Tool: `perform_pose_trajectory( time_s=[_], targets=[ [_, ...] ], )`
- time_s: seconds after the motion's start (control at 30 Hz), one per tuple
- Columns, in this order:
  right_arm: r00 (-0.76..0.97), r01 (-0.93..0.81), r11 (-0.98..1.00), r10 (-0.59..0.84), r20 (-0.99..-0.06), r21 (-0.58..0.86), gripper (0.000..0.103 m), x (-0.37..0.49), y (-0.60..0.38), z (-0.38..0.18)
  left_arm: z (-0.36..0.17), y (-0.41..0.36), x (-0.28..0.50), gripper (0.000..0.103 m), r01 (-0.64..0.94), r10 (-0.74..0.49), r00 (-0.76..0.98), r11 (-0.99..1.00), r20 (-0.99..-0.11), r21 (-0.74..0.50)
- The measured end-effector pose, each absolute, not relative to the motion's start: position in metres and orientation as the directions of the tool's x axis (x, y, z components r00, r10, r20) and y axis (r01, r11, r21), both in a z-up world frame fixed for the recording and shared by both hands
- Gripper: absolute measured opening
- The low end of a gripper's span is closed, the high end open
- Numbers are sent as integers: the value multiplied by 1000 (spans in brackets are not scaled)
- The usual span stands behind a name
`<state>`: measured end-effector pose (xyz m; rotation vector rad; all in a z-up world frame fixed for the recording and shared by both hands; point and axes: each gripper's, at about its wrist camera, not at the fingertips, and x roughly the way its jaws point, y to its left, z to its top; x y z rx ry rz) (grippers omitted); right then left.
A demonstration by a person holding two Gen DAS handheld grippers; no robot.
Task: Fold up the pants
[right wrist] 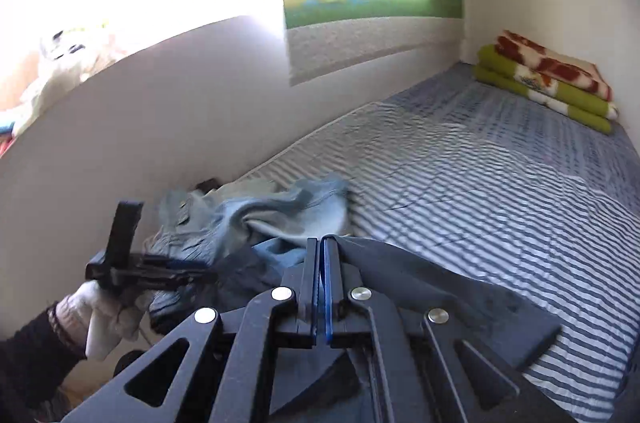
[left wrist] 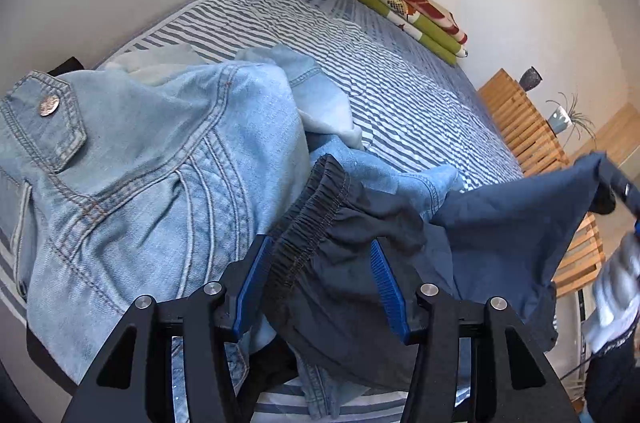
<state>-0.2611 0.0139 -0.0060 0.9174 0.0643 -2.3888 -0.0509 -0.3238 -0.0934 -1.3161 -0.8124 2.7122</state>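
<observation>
- Nearest the left wrist camera, the left gripper [left wrist: 322, 269] has its blue-padded jaws standing apart either side of the gathered elastic waistband of a pair of dark navy, thin-fabric pants [left wrist: 400, 263]; the pads do not visibly press it, so the waistband looks bracketed, not pinched.
- To the right, the right gripper [right wrist: 322, 265] is clenched tight on another edge of the same pants, drawing the cloth into a taut sheet between the two hands, apparently to spread it before a fold.
- Just beside, a crumpled pile of light-blue denim garments [left wrist: 152, 159] crowds the near end of the bed, touching the pants.
- Beyond, the bed's blue-and-white striped cover [left wrist: 360, 63] lies bare, the likely place to lay the pants flat.
- At the far corner, a stack of folded green, red and white blankets [right wrist: 548, 83] rests against the wall, well apart from the work.
</observation>
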Motion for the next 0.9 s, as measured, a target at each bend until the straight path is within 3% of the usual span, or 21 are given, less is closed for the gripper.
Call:
perform_pose_trajectory(
  time_s=[0.1,0.2,0.3,0.4,0.53,0.67,0.8,0.9],
  targets=[
    [-361,691,-696,-566,-741,196,2,-251,-70,-61,-87,-334,-38,55,228,223,-652,-854,-724,-468],
    [-216,768,-620,-489,-845,162,2,-238,-126,-121,-80,-336,-26,55,235,202,-656,-861,-727,-451],
    [-136,740,-607,-557,-819,290,6,-236,-110,-134,-73,-333,-18,55,215,210,-661,-867,-721,-450],
    [-151,668,-632,-631,-761,392,18,-243,-70,-121,-64,-317,-17,55,169,205,-657,-898,-725,-407],
    [-295,535,-738,-620,-727,411,19,-238,1,-105,-57,-254,-25,58,23,236,-627,-947,-743,-321],
    [-400,361,-879,-449,-799,313,19,-227,58,-125,-74,-175,-38,59,-123,237,-556,-971,-797,-203],
    [-389,187,-950,-305,-869,250,19,-219,112,-169,-104,-121,-62,61,-182,240,-473,-968,-848,-172],
    [-342,82,-968,-250,-906,236,19,-217,147,-200,-130,-97,-76,61,-187,67,-463,-982,-884,23]
  ],
)
